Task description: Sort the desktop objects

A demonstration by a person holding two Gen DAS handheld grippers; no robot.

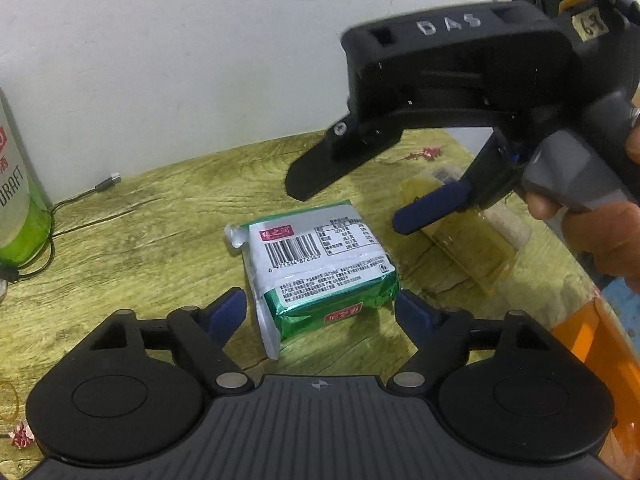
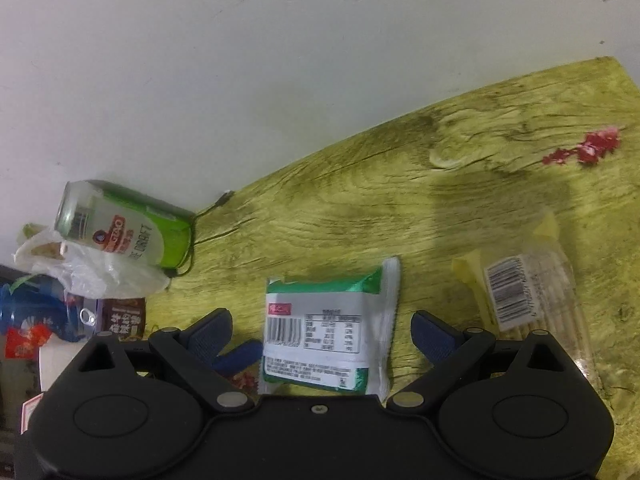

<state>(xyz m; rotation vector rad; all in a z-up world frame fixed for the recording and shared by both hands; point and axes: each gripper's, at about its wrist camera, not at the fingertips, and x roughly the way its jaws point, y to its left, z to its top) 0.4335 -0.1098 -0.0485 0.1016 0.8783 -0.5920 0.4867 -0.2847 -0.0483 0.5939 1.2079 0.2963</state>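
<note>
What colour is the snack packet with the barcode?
Shiny green with a white label, clearest in the left wrist view: snack packet.

We see a yellow-green wood-grain counter set against a white wall. On it lies a green and silver snack packet, barcode side up, and just beside it a clear plastic sleeve with a barcode label. A green beer can stands near the wall, a dark cable curling at its base.
</note>
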